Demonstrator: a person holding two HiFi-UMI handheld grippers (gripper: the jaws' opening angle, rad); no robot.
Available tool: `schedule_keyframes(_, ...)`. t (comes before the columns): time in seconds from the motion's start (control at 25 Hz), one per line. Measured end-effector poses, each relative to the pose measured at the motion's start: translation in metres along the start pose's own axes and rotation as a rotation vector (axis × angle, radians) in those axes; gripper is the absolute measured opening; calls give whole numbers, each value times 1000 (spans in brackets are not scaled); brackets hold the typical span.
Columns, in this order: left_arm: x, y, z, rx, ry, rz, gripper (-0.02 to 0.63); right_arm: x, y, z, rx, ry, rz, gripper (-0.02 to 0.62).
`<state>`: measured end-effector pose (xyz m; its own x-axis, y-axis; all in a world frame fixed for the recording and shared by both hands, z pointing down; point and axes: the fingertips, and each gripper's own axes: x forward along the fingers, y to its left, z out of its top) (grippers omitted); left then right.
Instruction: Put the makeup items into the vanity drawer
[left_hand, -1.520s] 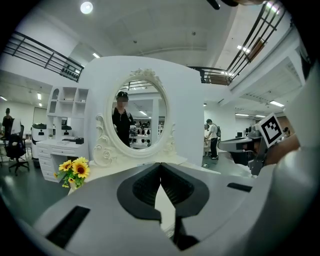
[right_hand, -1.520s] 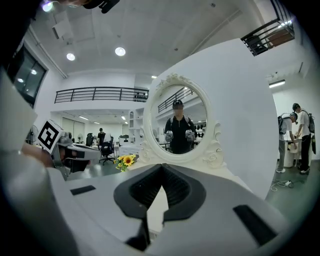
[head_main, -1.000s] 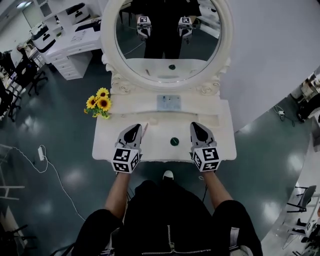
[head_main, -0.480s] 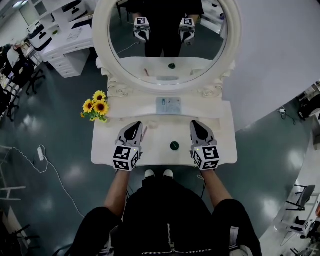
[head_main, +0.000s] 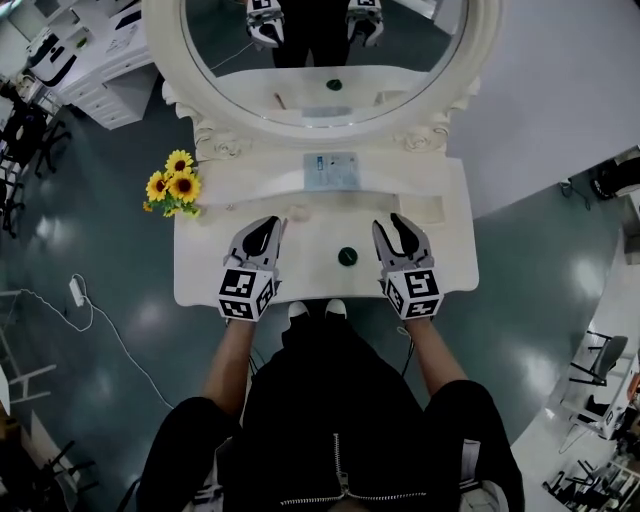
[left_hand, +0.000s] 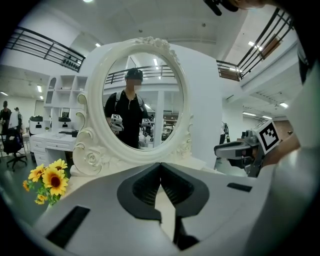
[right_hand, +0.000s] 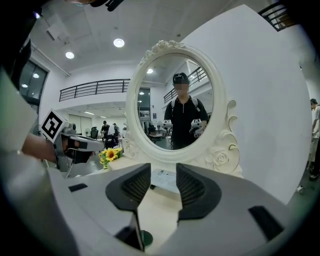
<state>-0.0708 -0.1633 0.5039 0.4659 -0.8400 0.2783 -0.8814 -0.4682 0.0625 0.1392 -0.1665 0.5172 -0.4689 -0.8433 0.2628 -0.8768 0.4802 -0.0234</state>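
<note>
- The white vanity worktop (head_main: 310, 275) is seen from above, with the oval mirror in a white carved frame (head_main: 400, 70) at its 12 o'clock edge.
- The small dark green round makeup item (head_main: 347, 256) lies on the worktop near its middle, touched by neither gripper.
- The left gripper (head_main: 268, 225) is held over the worktop at 9 o'clock of the green item. Its jaws are closed tip to tip, and nothing is held between them.
- The right gripper (head_main: 393, 222) is held at 3 o'clock of the green item. Its jaws have just been opening and now stand partly apart, with nothing between them.
- A flat pale blue-grey pack (head_main: 331, 168) lies at 12 o'clock of the green item, just in front of the mirror base.
- A bunch of yellow sunflowers (head_main: 170, 187) is placed at 10 o'clock, at the worktop's rear left corner.
</note>
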Motion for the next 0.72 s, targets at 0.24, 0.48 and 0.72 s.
schedule_keyframes(0.24, 5, 5, -1, -6, 5, -10, 21, 5, 0, -10, -37, 18, -10, 306)
schedule_keyframes(0.48, 5, 8, -3, -5, 11, -12, 21, 20, 12, -61, -59, 168, 56, 316)
schedule_keyframes(0.72, -4, 16, -7, -9, 20, 3, 21, 34, 26, -124, -56, 324, 104, 324)
